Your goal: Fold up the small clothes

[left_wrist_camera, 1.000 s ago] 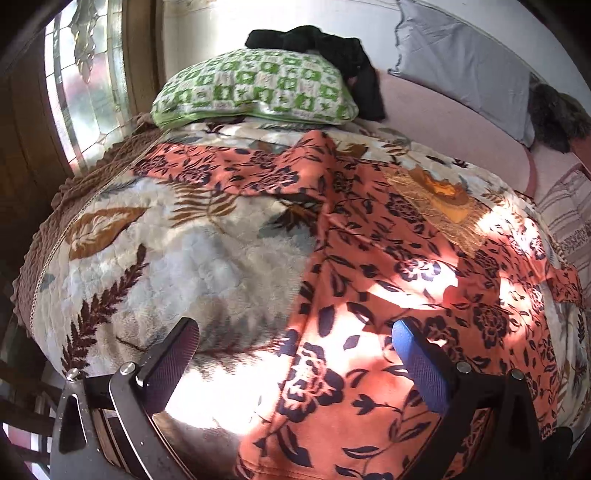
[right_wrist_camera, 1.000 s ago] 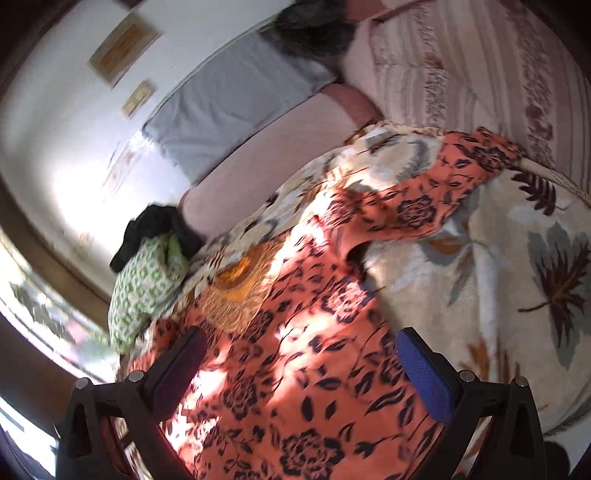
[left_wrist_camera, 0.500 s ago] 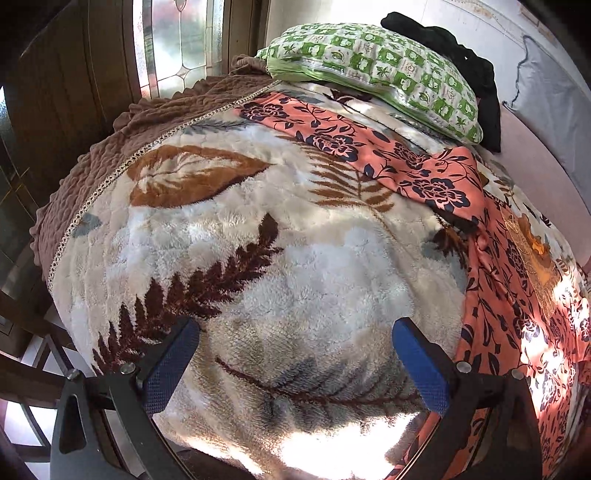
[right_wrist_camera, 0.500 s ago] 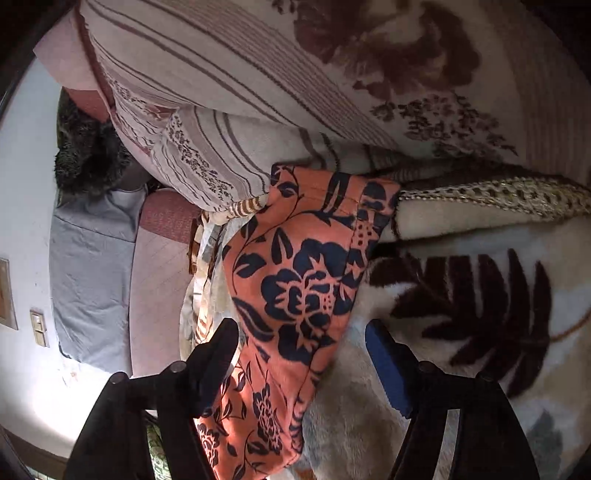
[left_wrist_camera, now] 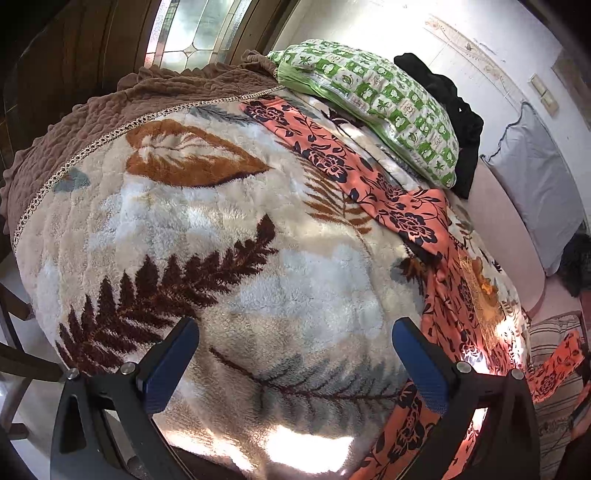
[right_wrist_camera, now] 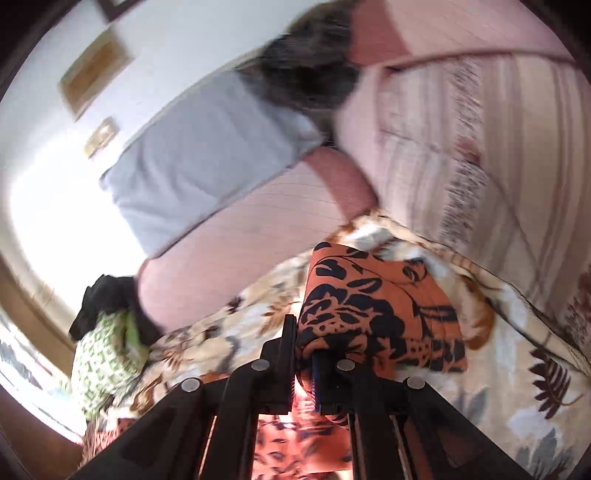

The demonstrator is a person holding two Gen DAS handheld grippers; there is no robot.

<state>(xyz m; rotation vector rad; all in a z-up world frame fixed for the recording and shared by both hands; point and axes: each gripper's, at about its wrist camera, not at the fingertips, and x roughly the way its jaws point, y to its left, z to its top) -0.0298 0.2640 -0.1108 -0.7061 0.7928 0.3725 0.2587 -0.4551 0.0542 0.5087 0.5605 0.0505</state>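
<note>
An orange garment with dark flowers (left_wrist_camera: 391, 206) lies spread on a leaf-patterned blanket (left_wrist_camera: 229, 229) on the bed. One sleeve runs toward the far left, the body lies at the right. My left gripper (left_wrist_camera: 295, 365) is open and empty above the blanket, left of the garment's body. My right gripper (right_wrist_camera: 304, 354) is shut on the end of the garment's other sleeve (right_wrist_camera: 376, 314) and holds it lifted off the blanket (right_wrist_camera: 517, 398).
A green patterned pillow (left_wrist_camera: 373, 107) and a black cloth (left_wrist_camera: 458, 122) lie at the head of the bed. A grey pillow (left_wrist_camera: 535, 184) leans on the wall. A striped cushion (right_wrist_camera: 491, 147) stands by the right sleeve. A window (left_wrist_camera: 199, 33) is at the far left.
My right gripper has closed on the sleeve end and lifted it. My left gripper has stayed open and swung a little further over the blanket.
</note>
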